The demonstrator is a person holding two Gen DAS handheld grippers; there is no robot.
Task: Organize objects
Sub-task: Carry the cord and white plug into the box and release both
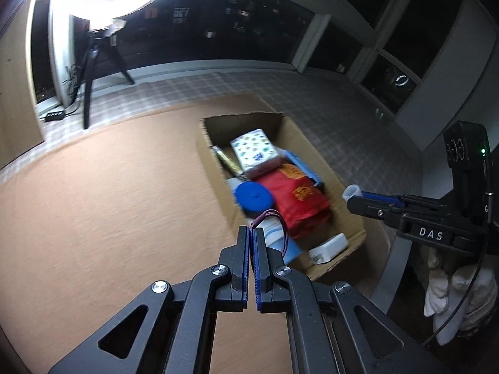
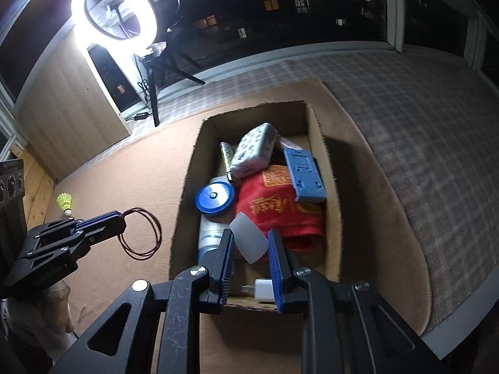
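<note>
Orange carpet (image 2: 131, 168) is spread under an open cardboard box (image 2: 318, 143). A red cord loop (image 2: 146, 233) is pinched in the left gripper (image 1: 251, 233), beside the box; a white cap (image 2: 249, 238) is clamped in the right gripper (image 2: 251, 243), directly above it.

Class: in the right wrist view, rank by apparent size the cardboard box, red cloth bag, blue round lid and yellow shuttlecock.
1. cardboard box
2. red cloth bag
3. blue round lid
4. yellow shuttlecock

The bag is partly covered, so its full size is unsure.
</note>
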